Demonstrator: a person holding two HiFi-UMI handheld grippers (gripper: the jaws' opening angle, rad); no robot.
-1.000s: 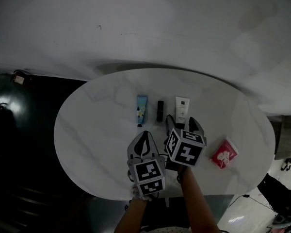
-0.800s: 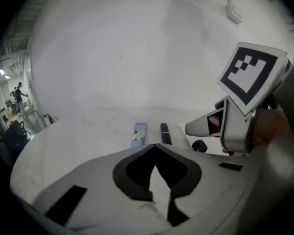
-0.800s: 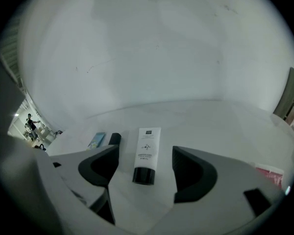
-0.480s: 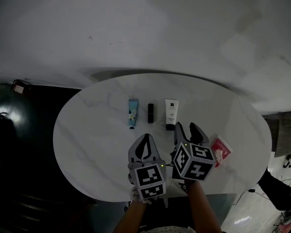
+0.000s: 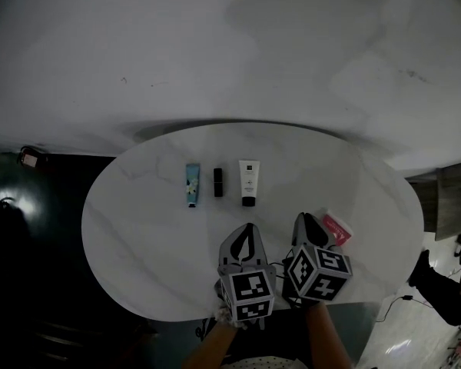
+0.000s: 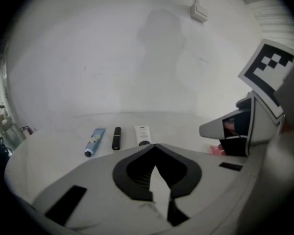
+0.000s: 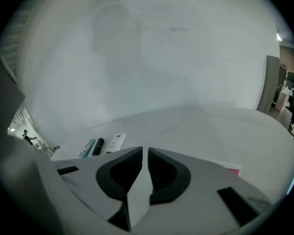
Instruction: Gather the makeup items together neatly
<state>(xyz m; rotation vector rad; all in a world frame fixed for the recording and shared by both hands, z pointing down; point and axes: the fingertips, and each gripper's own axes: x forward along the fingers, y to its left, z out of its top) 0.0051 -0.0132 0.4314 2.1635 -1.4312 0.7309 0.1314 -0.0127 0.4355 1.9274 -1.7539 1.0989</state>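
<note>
Three items lie in a tidy row toward 12 o'clock on the oval surface (image 5: pixel 138 237): a blue tube (image 5: pixel 192 184), a lipstick (image 5: pixel 217 181) and a white tube (image 5: pixel 248 183). They are parallel, with their long axes running 12 to 6. The stray is a red packet (image 5: pixel 338 226), well apart from them at about 4 o'clock from the white tube.

The right gripper (image 5: pixel 309 221) is the nearer one. The packet sits just beside its tip at 3 o'clock and is partly hidden by it, so the packet's axis is hard to read. Its jaws have just been closing and are now down to a thin slit with nothing between them. The left gripper (image 5: pixel 248 227) is fully closed and empty, with the row at its 11 o'clock.

The next move looks like the right gripper's: widen, take the packet and carry it toward 10 o'clock. The bare stretch at 3 o'clock of the white tube gives ample room. The surface's rim runs close behind both grippers at 6 o'clock, and the packet lies nearer that rim than the row does.
</note>
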